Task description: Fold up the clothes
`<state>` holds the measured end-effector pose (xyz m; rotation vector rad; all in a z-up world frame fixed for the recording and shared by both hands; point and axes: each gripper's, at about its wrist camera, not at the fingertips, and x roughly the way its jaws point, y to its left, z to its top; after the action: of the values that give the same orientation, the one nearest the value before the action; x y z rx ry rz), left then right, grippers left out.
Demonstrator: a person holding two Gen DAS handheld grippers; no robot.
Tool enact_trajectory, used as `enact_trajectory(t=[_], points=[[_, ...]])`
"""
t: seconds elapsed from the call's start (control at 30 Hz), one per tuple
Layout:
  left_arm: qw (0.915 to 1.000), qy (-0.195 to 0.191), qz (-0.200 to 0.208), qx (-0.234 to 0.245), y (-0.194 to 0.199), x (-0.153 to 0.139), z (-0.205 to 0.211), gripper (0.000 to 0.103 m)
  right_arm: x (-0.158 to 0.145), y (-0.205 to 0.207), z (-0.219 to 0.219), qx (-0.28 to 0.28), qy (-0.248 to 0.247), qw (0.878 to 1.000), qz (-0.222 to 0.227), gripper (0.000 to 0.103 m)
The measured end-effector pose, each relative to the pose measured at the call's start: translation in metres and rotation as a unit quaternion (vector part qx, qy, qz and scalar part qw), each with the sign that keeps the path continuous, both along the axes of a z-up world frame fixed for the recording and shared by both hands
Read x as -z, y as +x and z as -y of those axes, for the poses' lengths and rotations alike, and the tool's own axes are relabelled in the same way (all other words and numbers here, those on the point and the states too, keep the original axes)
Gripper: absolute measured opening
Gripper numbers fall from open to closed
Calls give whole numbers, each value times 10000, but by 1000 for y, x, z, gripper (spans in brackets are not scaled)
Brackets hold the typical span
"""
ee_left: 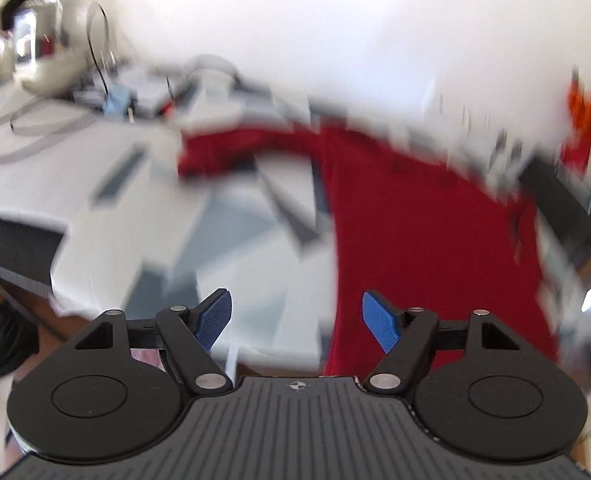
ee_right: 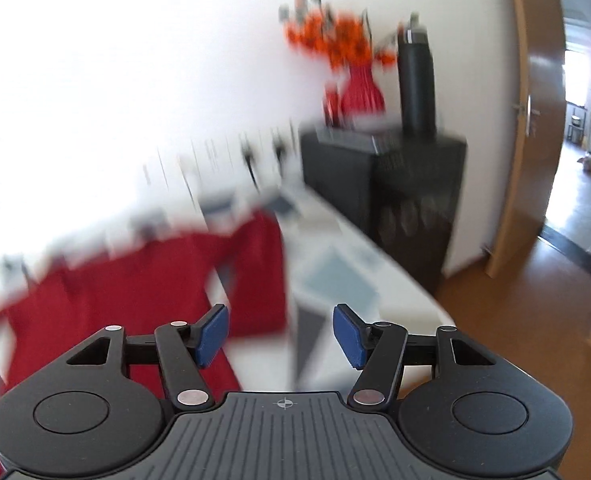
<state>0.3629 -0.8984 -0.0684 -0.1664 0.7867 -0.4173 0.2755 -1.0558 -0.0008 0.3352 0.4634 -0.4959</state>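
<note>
Left gripper (ee_left: 296, 321) above the table (ee_left: 35, 184), jaws spread, nothing between the blue pads; red garment (ee_left: 423, 240) lies flat on the patterned cloth ahead and to the right (frame badly blurred). Right gripper (ee_right: 280, 336) likewise spread and empty, the garment (ee_right: 135, 280) at its left, black cabinet (ee_right: 395, 184) beyond.

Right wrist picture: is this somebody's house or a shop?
Probably a room in a home. A red garment lies on a cloth-covered table, a vase of orange flowers stands on a dark cabinet, and a wooden door opens onto another room.
</note>
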Motion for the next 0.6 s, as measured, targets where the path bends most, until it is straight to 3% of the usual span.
enact_trajectory(t=[0.17,0.33,0.47,0.6], points=[[9908,-1050,679,-513,31,-76,-13,79,-82,49,1,-140,206,9969,752,69],[9799,-1415,1126,-847,55,-136,-6,93,-145,109,-12,-436,12,9921,1177,97],[9770,-1580,1103,-916,77,-147,9,97,-157,158,-22,-864,-371,9876,1260,101],[9784,-1525,744,-1179,107,-126,27,97,-133,220,-20,-1395,-322,9837,1086,101]])
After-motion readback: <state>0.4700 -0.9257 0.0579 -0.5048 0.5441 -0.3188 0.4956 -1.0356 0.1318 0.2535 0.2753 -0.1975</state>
